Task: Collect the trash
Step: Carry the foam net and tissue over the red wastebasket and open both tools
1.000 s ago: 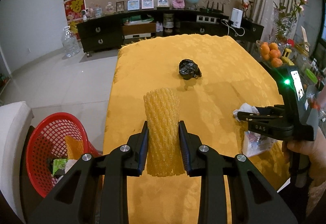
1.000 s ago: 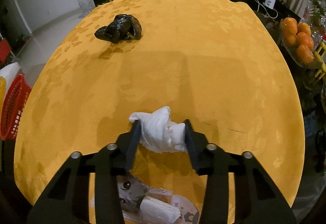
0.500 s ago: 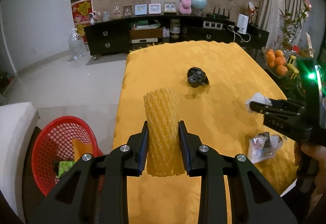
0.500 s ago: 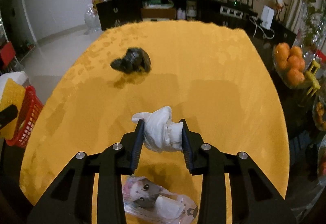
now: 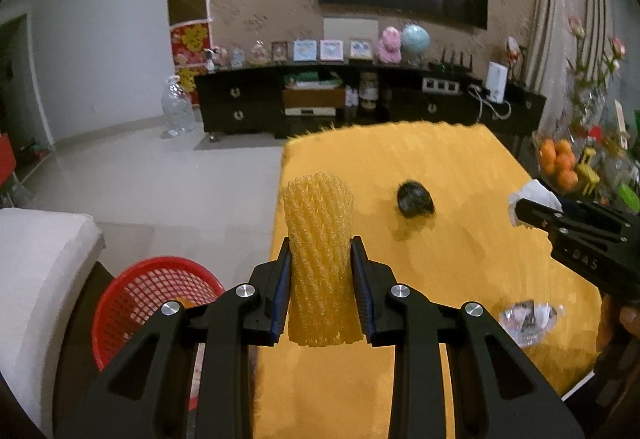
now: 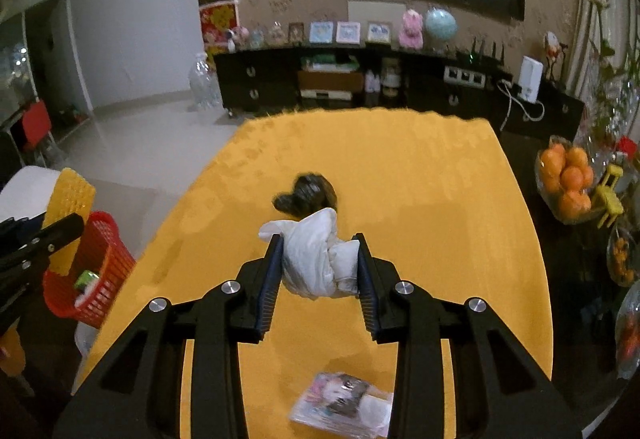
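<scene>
Partly, white wad (image 6: 316, 255) hides black crumpled bag (image 6: 306, 193).

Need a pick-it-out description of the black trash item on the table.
Start at the yellow-clothed table. Near its middle lies a crumpled black bag, alone on the cloth. The other loose item, a clear printed wrapper, sits at the near edge; the black bag is dark, glossy and balled up.
</scene>
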Available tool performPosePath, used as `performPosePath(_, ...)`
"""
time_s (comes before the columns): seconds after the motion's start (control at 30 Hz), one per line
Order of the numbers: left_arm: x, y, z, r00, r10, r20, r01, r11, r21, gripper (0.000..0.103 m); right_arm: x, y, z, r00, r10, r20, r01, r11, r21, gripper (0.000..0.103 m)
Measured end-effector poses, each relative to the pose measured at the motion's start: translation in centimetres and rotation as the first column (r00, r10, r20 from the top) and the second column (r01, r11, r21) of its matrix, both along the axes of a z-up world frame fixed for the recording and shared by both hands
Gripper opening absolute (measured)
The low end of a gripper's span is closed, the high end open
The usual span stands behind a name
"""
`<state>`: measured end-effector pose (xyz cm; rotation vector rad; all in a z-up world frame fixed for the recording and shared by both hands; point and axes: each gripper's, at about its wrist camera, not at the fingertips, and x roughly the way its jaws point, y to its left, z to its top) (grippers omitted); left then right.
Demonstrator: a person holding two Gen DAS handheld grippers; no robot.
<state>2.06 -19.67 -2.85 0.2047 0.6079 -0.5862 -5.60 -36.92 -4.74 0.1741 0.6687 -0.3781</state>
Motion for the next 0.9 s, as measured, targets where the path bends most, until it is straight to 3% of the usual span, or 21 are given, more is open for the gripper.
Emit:
performPosePath(0.3, 1.7, 3.4, 5.4, 0.992, 0.066, 0.11, -0.061, 0.997, -0.048, 0.027, 2.4, 1.9, 4.7, 0.994, 0.066, 0.086, -0.067, 0.998, 0.002, 0.034)
performPosePath(0.47, 3.7, 5.2, 7.8, 0.977, 0.115, 0.177, -0.107, 0.993, -0.055, 0.027, 5.1, 3.4, 7.7, 0.985, 0.112, 0.128, -0.107, 0.993, -0.049, 0.034)
performPosePath(0.67, 6.0, 8.8, 6.7, 0.972, 0.199, 0.124, -0.185, 0.976, -0.111, 0.027, 9.4, 6.1, 10.5, 0.96, 0.222, 0.171, -0.204, 0.972, -0.115, 0.034)
performPosePath(0.9, 8.0, 12.2, 5.0, 0.958, 0.277, 0.074, -0.27, 0.959, -0.09, 0.027, 13.7, 8.6, 8.2, 0.939, 0.319, 0.132, -0.306, 0.946, -0.11, 0.034)
